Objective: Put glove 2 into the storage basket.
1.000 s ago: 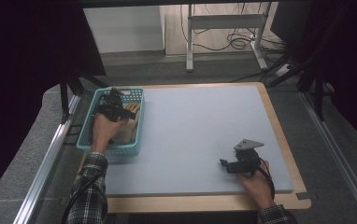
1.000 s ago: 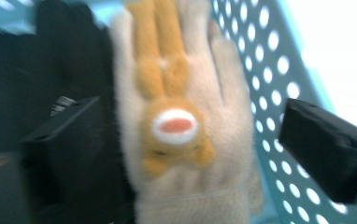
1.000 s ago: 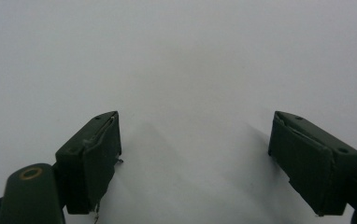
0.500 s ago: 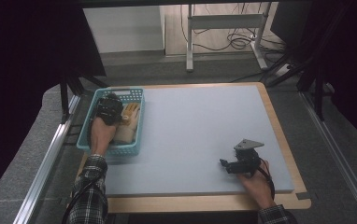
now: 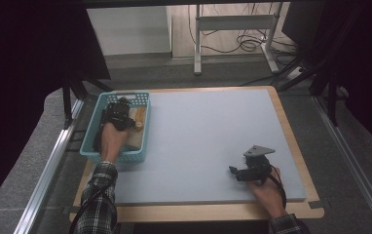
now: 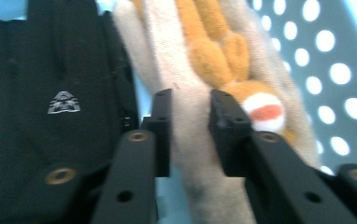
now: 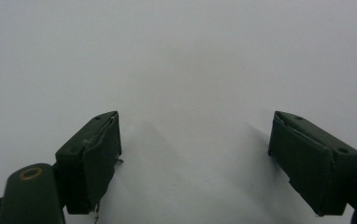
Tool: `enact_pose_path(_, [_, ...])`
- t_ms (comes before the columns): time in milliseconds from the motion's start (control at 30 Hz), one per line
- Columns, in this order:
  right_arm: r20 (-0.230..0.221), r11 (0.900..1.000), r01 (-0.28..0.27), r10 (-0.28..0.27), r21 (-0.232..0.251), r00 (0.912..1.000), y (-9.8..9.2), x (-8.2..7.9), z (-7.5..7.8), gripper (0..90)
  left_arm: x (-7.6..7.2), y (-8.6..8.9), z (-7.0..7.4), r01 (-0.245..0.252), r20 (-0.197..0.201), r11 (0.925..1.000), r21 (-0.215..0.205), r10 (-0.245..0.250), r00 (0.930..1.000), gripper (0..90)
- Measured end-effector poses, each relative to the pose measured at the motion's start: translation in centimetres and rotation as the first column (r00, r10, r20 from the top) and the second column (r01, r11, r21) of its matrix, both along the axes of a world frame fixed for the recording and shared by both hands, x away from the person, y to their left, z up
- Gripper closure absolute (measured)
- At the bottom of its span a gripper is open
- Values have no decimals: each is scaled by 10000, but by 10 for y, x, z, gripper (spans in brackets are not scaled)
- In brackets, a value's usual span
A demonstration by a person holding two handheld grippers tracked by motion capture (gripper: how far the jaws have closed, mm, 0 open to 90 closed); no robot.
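Observation:
A teal perforated basket stands at the left of the table. In it lie a cream and orange plush toy and a black fabric item with a small white logo. My left gripper reaches down into the basket. It is shut on the cream body of the plush, which bulges between the two pads. My right gripper rests low over the pale blue mat at the front right. Its jaws stand wide open with nothing between them.
The pale blue mat covers most of the wooden table top. Metal rails run along both sides of the table. A white desk frame with cables stands beyond the far edge.
My left gripper has sunk a little deeper into the basket, and its jaws have come together on the plush. The right hand and its gripper have stayed put.

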State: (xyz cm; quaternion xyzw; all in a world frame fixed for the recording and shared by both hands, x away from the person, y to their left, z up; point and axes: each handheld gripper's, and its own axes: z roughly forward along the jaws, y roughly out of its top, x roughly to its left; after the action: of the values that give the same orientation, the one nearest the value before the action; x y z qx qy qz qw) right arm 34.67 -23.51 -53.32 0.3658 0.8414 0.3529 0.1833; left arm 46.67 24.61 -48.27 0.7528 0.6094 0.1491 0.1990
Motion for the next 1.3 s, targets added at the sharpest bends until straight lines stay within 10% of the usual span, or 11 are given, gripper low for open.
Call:
enact_pose_path(467, [8,10000,-6,6,-3,10000,0,0,0,168,-10,17,9,-260,719,9991,-325,283,9970,389])
enact_pose_path(767, [7,10000,-8,8,-6,10000,0,0,0,168,-20,25,15,779,1578,9903,-1148,-593,9857,100])
enact_pose_path(1167, [9,10000,-4,4,-14,10000,0,0,0,168,-34,26,21,1696,2106,9793,-1104,-1437,9669,11])
enact_pose_path(1300, [12,10000,1,-1,-23,10000,0,0,0,168,-39,26,25,1887,2322,9662,-1758,-1456,9617,8])
